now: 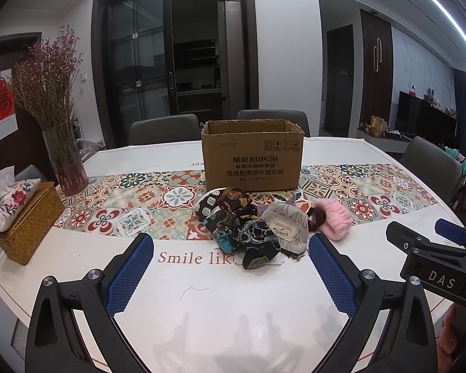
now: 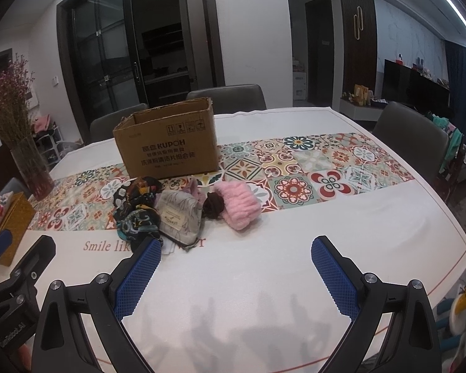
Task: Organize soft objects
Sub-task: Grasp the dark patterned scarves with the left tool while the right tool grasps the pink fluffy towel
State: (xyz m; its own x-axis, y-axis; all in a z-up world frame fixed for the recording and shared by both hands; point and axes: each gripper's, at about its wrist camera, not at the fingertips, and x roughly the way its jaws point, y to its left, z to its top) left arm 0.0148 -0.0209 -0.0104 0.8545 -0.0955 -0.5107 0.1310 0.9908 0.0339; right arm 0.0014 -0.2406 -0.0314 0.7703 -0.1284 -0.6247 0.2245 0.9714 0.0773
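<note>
A pile of soft things lies mid-table in front of an open cardboard box (image 1: 253,155) (image 2: 167,138): dark patterned cloths (image 1: 233,220) (image 2: 136,208), a grey fabric pouch (image 1: 287,225) (image 2: 180,216), a dark brown scrunchie (image 1: 317,216) (image 2: 213,206) and a fluffy pink band (image 1: 332,217) (image 2: 237,206). My left gripper (image 1: 231,244) is open and empty, just short of the pile. My right gripper (image 2: 236,250) is open and empty, near the pile's right side; it also shows in the left wrist view (image 1: 425,236).
A glass vase of dried flowers (image 1: 63,152) (image 2: 28,161) and a woven tissue box (image 1: 28,217) (image 2: 14,227) stand at the table's left. Grey chairs (image 1: 271,119) (image 2: 410,138) ring the table. A patterned runner (image 1: 139,199) (image 2: 310,168) crosses it.
</note>
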